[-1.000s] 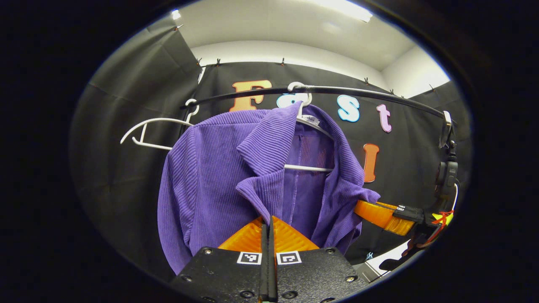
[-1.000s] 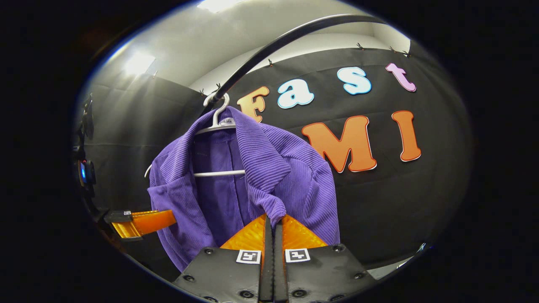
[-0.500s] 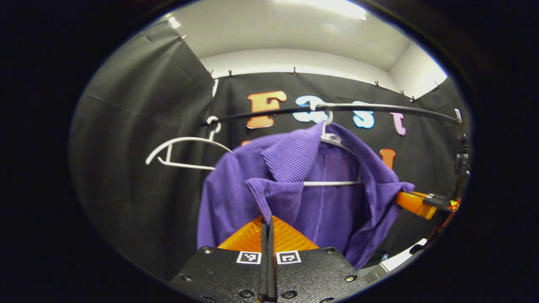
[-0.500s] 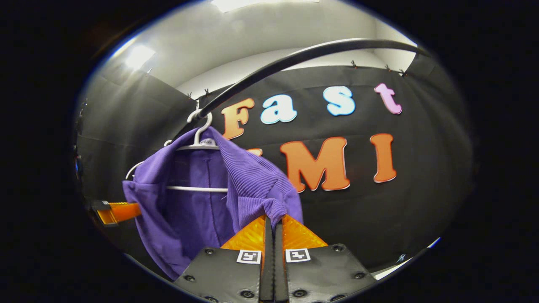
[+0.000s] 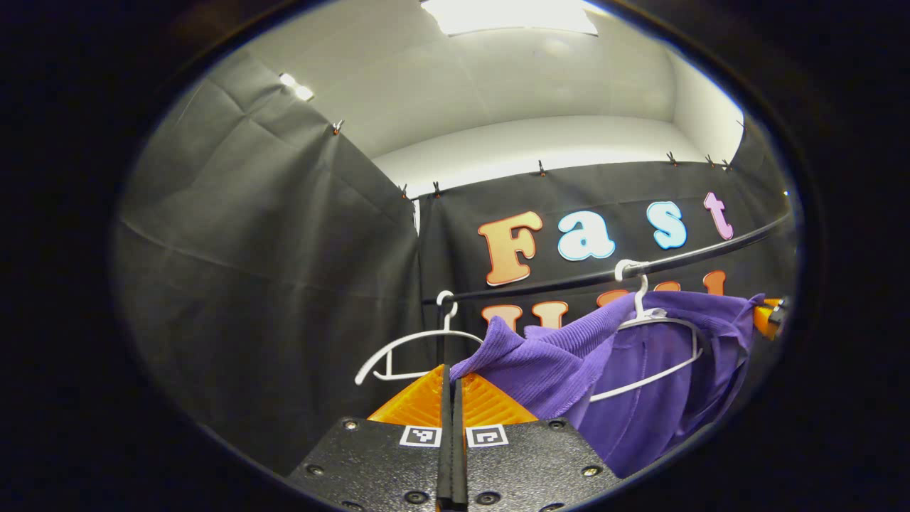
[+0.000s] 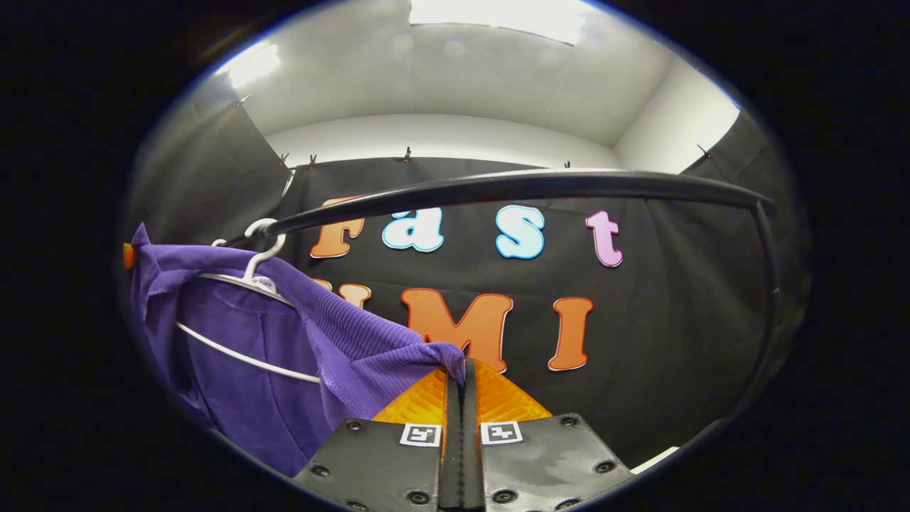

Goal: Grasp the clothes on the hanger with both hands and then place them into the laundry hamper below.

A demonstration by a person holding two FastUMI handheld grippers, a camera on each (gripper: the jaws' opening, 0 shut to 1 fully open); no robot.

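Under the black rail (image 6: 512,186), both grippers' jaws pinch the purple garment (image 5: 561,363), spread wide but still on its white hanger (image 5: 650,323); unhooking and hamper drop remain.

Both claw cameras are looking upward from close below the rail (image 5: 604,274), sharing the purple garment (image 5: 640,370) and white hanger (image 6: 249,274).

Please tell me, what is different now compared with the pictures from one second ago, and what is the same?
Both grippers pulled apart, stretching the purple garment sideways so it opens wide off the white hanger, which now tilts. The left gripper and right gripper stay clamped on the fabric's front edges. The hanger stays hooked on the black rail; the empty hanger is unmoved.
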